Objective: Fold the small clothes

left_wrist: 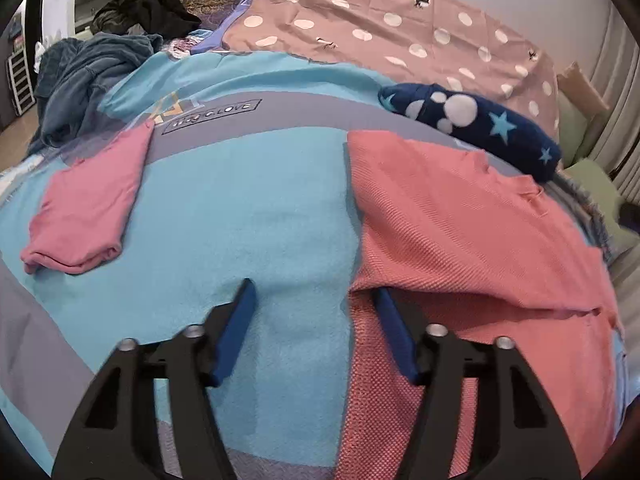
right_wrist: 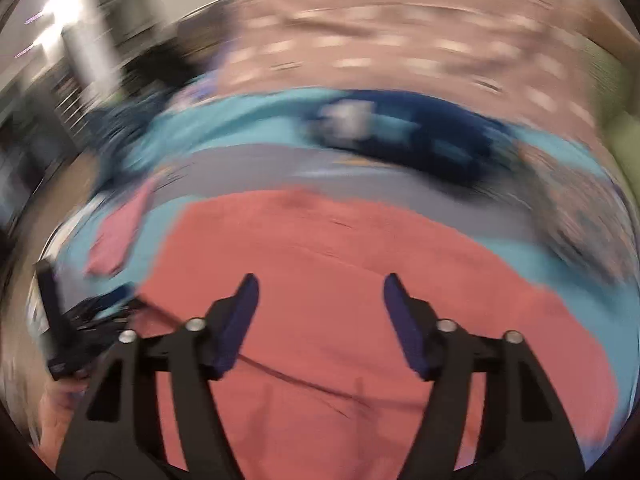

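Note:
A coral-pink knit garment (left_wrist: pixel 472 240) lies spread on the blue and grey blanket (left_wrist: pixel 248 216), with a fold across its near part. My left gripper (left_wrist: pixel 314 296) is open and empty, low over the garment's left edge; its right finger (left_wrist: pixel 394 328) sits at that edge. A folded pink cloth (left_wrist: pixel 88 204) lies to the left. In the blurred right wrist view, my right gripper (right_wrist: pixel 320 292) is open and empty above the same coral garment (right_wrist: pixel 360 280). The folded pink cloth (right_wrist: pixel 120 236) and the left gripper's black body (right_wrist: pixel 72 328) show at the left.
A rolled navy cloth with stars and white paw prints (left_wrist: pixel 476 124) lies behind the garment; it also shows in the right wrist view (right_wrist: pixel 420 136). A pink dotted sheet (left_wrist: pixel 380 28) covers the far side. A heap of dark blue and black clothes (left_wrist: pixel 100 52) sits at the far left.

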`<state>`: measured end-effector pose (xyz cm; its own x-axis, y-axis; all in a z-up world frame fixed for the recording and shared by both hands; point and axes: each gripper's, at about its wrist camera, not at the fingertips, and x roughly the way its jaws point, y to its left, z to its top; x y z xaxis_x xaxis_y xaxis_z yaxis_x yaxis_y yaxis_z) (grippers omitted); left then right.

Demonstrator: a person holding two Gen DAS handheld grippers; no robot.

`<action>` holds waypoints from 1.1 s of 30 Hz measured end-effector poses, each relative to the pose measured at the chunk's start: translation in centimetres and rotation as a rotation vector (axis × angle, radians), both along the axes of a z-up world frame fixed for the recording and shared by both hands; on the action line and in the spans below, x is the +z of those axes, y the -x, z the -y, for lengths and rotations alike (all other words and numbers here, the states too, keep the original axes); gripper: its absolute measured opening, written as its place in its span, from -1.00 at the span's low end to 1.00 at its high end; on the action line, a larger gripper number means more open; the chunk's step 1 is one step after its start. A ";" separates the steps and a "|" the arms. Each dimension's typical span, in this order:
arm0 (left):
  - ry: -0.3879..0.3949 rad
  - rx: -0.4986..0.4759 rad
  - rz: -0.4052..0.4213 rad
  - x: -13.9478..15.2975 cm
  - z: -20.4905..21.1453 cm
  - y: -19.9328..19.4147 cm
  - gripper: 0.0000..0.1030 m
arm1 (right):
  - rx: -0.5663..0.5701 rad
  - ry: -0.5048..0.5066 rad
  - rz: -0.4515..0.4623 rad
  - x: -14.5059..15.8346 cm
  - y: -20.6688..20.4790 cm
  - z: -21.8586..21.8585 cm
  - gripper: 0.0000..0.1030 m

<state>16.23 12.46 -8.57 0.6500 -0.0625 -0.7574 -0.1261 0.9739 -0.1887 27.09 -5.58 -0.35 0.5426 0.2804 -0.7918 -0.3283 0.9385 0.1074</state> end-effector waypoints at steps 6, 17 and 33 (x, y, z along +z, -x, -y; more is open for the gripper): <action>0.118 -0.080 0.046 -0.1 -0.1 0.2 -0.18 | 0.216 0.119 -0.021 -1.1 -7.2 -13.4 0.40; 0.260 -0.128 0.040 -0.9 -0.9 -0.2 -0.65 | 0.342 0.382 -0.200 -7.9 -11.7 -24.9 -0.27; 0.072 -0.066 0.080 1.0 -1.4 2.3 -1.00 | 0.240 0.136 -0.011 -3.8 -10.5 -19.6 -0.81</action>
<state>13.93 13.88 -7.54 0.7007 -0.1600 -0.6953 -0.0438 0.9631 -0.2657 37.57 14.00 -4.14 0.4642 0.2905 -0.8367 -0.5425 0.8400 -0.0094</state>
